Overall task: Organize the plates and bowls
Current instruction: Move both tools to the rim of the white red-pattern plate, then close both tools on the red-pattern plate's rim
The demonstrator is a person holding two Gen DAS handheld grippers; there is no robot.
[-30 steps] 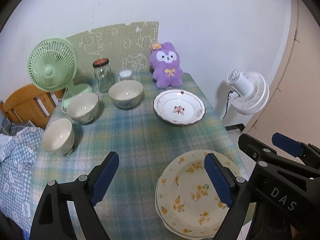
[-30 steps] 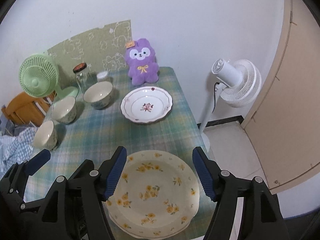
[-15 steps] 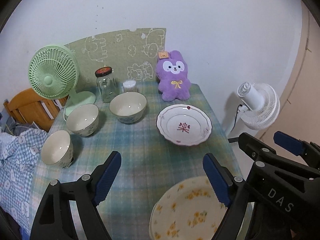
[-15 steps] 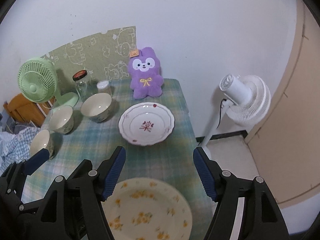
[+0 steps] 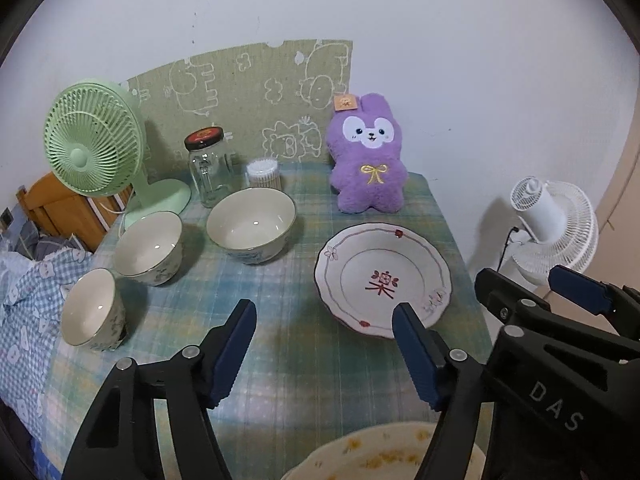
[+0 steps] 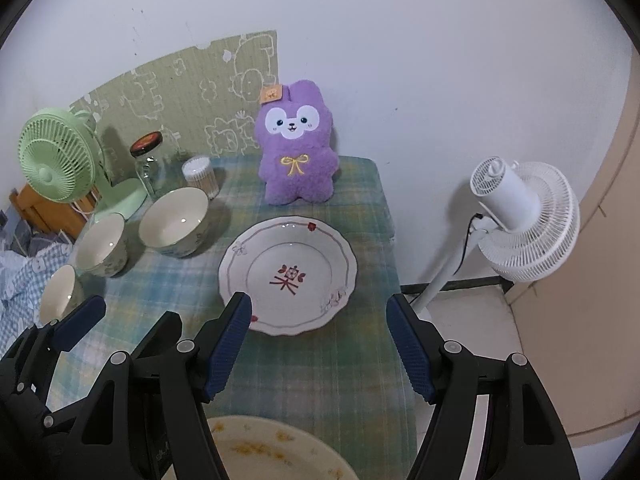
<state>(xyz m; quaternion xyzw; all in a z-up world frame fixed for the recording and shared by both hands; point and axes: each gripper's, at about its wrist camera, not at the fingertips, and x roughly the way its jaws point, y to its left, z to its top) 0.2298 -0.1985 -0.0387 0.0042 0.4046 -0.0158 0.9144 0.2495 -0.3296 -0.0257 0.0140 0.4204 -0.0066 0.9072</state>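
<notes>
A white deep plate with a red flower (image 5: 384,280) (image 6: 288,274) lies on the checked tablecloth (image 5: 296,364) (image 6: 320,372), right of three cream bowls: a large bowl (image 5: 251,224) (image 6: 174,226), a middle bowl (image 5: 149,246) (image 6: 102,249) and a small bowl (image 5: 90,309) (image 6: 59,293). A yellow-flowered plate (image 5: 384,456) (image 6: 272,448) shows only its far rim at the bottom edge. My left gripper (image 5: 324,316) hangs above the cloth, jaws closing with nothing between them. My right gripper (image 6: 318,308) is open and empty above the white plate's near rim.
At the back stand a green desk fan (image 5: 94,140) (image 6: 56,160), a glass jar (image 5: 208,168) (image 6: 150,168), a tub of cotton swabs (image 5: 263,174) (image 6: 201,178) and a purple plush rabbit (image 5: 366,160) (image 6: 296,148). A white pedestal fan (image 5: 554,224) (image 6: 520,216) is beside the table's right edge.
Both grippers have moved forward over the table: the yellow-flowered plate slid toward the bottom edge, the white plate and bowls came nearer. The left jaws have narrowed a little.
</notes>
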